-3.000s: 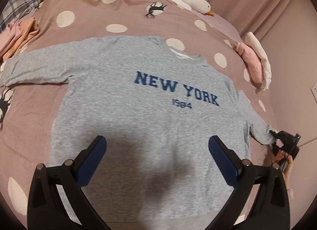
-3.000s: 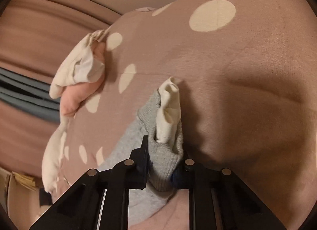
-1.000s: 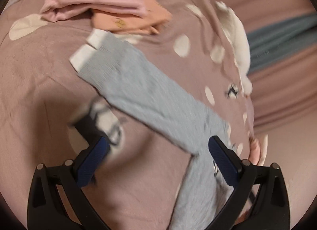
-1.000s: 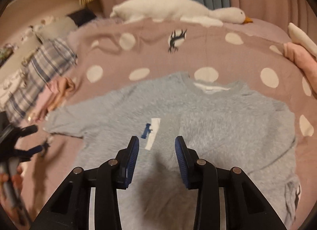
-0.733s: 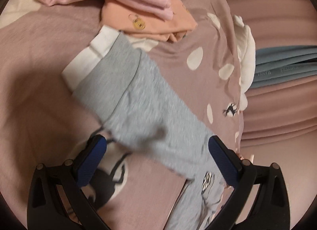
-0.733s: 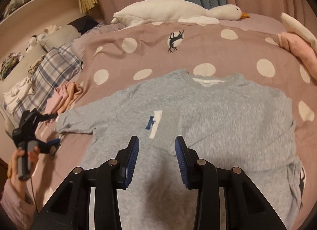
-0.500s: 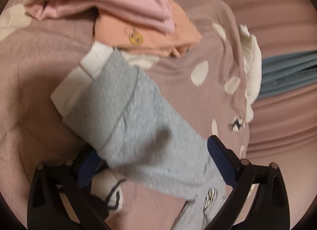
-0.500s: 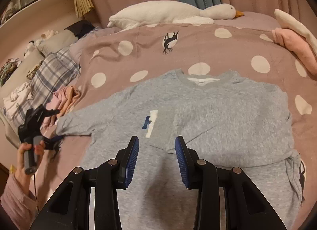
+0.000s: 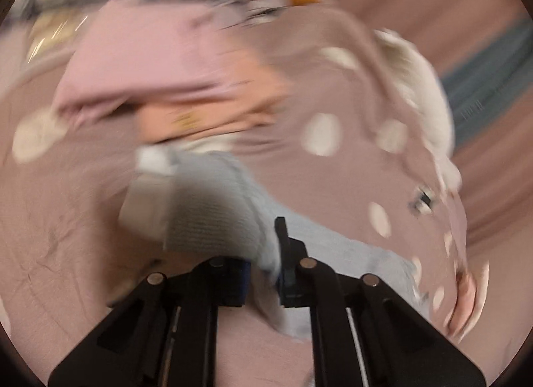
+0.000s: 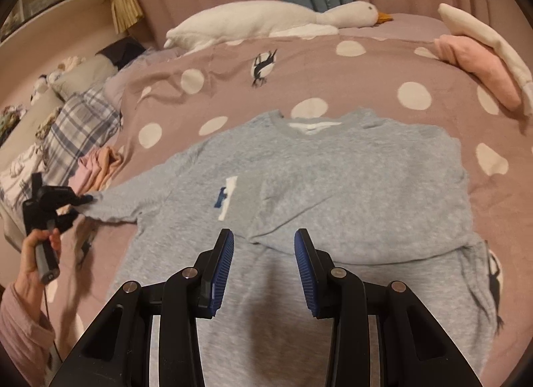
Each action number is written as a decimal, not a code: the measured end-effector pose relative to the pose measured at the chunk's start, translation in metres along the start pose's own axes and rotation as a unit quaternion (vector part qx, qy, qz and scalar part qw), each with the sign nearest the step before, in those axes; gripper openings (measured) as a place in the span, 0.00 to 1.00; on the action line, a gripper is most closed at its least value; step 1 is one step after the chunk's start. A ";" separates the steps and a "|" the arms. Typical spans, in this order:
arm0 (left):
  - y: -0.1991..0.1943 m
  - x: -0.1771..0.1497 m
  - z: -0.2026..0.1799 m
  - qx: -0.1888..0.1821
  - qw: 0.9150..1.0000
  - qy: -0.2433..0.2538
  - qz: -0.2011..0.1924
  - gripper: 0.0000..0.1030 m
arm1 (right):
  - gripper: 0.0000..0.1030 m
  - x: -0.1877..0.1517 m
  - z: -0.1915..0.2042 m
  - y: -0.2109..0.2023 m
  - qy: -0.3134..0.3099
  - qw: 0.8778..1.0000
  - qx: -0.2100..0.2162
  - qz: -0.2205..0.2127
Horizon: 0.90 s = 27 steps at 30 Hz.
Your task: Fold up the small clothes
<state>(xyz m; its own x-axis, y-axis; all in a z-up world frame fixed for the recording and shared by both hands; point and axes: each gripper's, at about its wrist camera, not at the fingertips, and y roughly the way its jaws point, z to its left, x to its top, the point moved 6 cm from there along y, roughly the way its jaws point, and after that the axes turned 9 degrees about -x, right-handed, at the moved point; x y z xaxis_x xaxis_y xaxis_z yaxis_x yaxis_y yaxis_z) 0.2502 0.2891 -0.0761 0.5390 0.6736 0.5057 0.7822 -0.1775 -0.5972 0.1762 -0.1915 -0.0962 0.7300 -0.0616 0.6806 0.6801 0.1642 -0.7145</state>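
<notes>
Since a moment earlier the left gripper (image 9: 263,265) had clamped onto the ribbed cuff (image 9: 213,217) of the soft grey sweatshirt (image 10: 333,180) at nine o'clock on the dotted bedspread (image 10: 366,70), while the right gripper (image 10: 264,265) hovered spread above its hem.

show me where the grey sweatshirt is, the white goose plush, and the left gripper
grey sweatshirt (image 10: 349,180): right wrist view, on the chest below the collar.
white goose plush (image 10: 253,20): right wrist view, on its body.
left gripper (image 9: 263,273): left wrist view, between the fingertips pinching the grey sleeve cuff.

Grey sweatshirt (image 10: 333,187), right sleeve folded across
</notes>
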 end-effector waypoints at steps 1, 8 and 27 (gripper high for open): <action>-0.002 -0.004 -0.025 -0.008 0.999 0.031 0.003 0.09 | 0.37 0.001 -0.006 -0.003 0.009 1.000 0.001 -0.002; 0.018 -0.092 -0.187 -0.087 0.975 0.191 0.076 0.09 | 0.37 -0.001 -0.053 -0.022 0.065 0.998 -0.008 -0.008; 0.037 -0.220 -0.253 -0.060 0.936 0.325 0.125 0.78 | 0.44 -0.023 -0.103 -0.020 0.151 0.988 0.027 0.031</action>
<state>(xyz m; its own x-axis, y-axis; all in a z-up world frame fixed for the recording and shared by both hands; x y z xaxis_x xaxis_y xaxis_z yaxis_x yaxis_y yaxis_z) 0.2396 -0.0475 -0.0517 0.7551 0.0291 0.6549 0.6152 -0.3764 -0.6927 0.1531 -0.2947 -0.1141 0.7626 -0.3392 0.5508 0.6348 0.2286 -0.7381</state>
